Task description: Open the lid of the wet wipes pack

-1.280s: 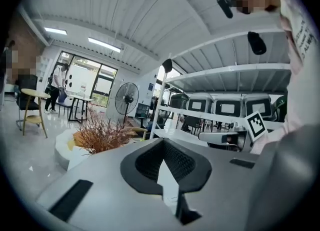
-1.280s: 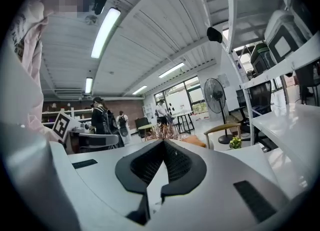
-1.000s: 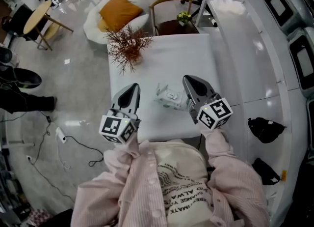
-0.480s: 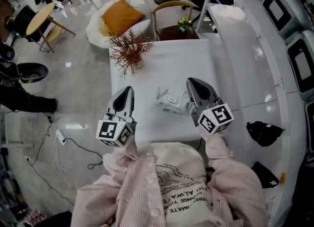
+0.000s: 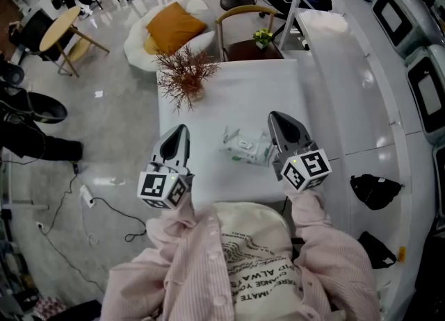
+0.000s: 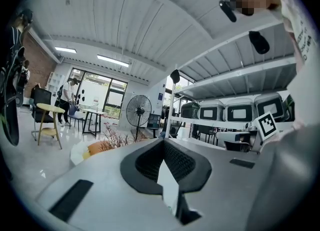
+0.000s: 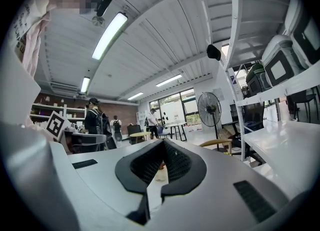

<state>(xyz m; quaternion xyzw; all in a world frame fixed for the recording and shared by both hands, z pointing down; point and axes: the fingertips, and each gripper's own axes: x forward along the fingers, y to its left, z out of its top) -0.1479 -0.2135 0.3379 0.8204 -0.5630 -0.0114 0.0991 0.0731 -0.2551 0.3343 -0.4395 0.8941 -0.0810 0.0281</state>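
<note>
The wet wipes pack, white with pale green print, lies on the white table between my two grippers. My left gripper hovers to the pack's left, well apart from it, over the table's left edge, jaws together and empty. My right gripper sits just right of the pack and above it, jaws shut with nothing between them. Whether it touches the pack I cannot tell. Both gripper views look level across the room: the left gripper and the right gripper show closed tips, and the pack is in neither.
A dried red plant stands at the table's far left corner. Behind the table are a wooden chair and an orange cushion. A long white counter runs along the right. Cables lie on the floor at left.
Nothing has visibly changed apart from a slight shift of the head view; both grippers stay shut beside the pack.
</note>
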